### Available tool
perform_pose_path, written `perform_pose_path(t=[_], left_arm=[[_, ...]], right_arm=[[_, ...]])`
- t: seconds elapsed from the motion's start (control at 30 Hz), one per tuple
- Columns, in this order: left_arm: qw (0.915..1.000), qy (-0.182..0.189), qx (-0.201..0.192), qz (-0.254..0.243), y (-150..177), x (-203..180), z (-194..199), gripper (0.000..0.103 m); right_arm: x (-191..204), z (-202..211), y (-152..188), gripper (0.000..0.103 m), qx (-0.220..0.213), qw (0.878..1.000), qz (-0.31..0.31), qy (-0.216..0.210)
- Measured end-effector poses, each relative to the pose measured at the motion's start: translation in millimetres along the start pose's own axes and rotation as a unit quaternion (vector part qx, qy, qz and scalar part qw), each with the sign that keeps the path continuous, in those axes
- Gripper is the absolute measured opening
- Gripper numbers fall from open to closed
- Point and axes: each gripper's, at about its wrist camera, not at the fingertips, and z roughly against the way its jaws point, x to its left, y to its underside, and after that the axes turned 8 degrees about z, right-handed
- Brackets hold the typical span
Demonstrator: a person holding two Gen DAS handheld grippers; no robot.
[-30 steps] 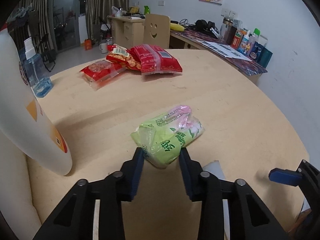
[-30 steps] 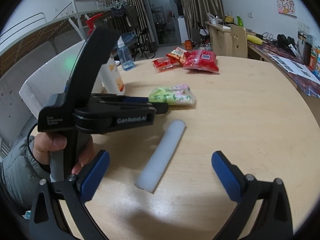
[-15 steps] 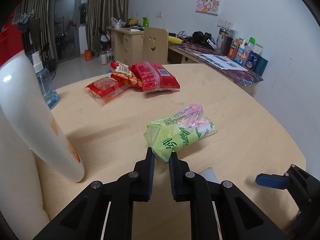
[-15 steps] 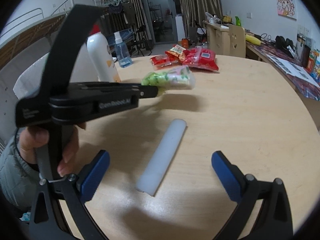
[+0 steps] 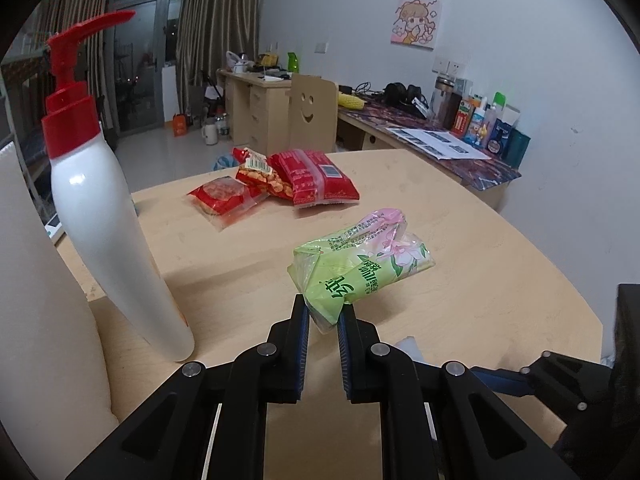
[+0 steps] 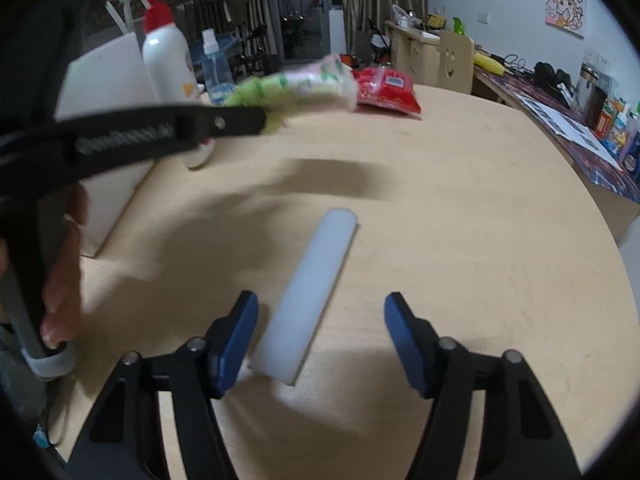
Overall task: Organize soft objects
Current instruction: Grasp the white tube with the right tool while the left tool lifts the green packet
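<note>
My left gripper is shut on the near corner of a green and pink tissue pack and holds it in the air above the round wooden table. The pack and the left gripper also show, blurred, in the right wrist view. My right gripper is open, its fingers on either side of the near end of a white foam roll that lies on the table. Three red snack packs lie together at the table's far side.
A white pump bottle with a red top stands at the left, beside a white box. A small clear spray bottle stands behind it. A chair with a smiley face and a cluttered desk are beyond the table.
My left gripper closed on the tissue pack and lifted it off the table. My right gripper moved forward and down around the foam roll's near end.
</note>
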Motion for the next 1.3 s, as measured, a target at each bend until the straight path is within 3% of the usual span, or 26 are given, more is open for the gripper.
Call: perform_pose_path(t=[0.23, 0.43, 0.73, 1.3], left_arm=[[0.9999, 0.01, -0.011, 0.001, 0, -3, 14, 0.015], [0.9997, 0.013, -0.02, 0.003, 1, -1, 26, 0.015], [0.9987, 0.021, -0.046, -0.003, 1, -6, 50, 0.015], [0.9967, 0.02, -0.077, -0.015, 20, -17, 103, 0.015]], right_arm=[[10, 1, 0, 0.059, 0.007, 1.0, 0.005, 0.029], [22, 4, 0, 0.027, 0.005, 1.0, 0.002, 0.021], [20, 9, 1, 0.02, -0.012, 1.0, -0.025, 0.012], [17, 60, 10, 0.019, -0.073, 0.996, -0.037, 0.021]])
